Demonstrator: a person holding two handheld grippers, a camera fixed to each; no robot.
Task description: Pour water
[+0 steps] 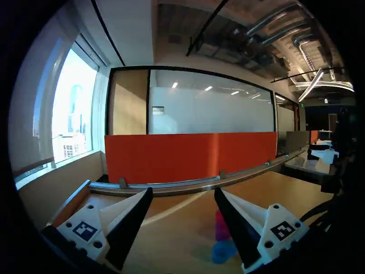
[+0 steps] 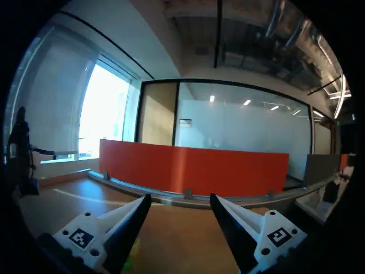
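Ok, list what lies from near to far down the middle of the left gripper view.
Blue object → magenta object just behind it → metal rail → orange divider → frosted glass wall.

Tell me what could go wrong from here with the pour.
1. The pink cup and blue cup sit low, partly hidden behind a finger of the open left tongs; moving down could knock them over.
2. The right tongs are open too and point at the orange divider, so a grab might land off-centre.
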